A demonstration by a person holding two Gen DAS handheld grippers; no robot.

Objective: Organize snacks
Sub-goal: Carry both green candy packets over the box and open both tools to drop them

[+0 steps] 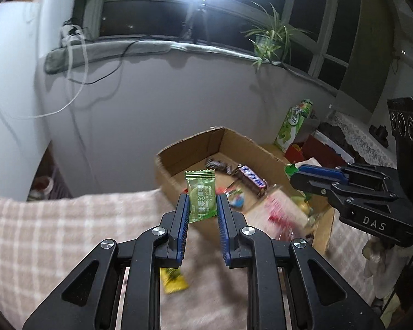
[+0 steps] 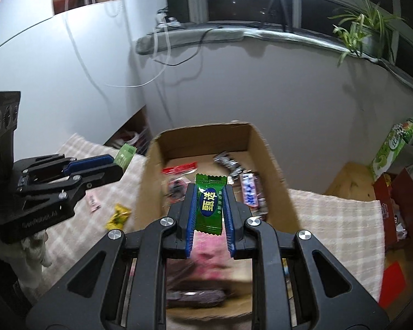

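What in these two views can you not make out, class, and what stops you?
- Left wrist view: red packet by the box, motion blurred.
- Right wrist view: dark item below the right gripper, blurred and cut by its frame.
- Left wrist view: yellow packet, half hidden by the left gripper.

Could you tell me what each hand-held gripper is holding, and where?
Left hand-held gripper: light green candy, by its side edges. Right hand-held gripper: dark green candy, likewise.
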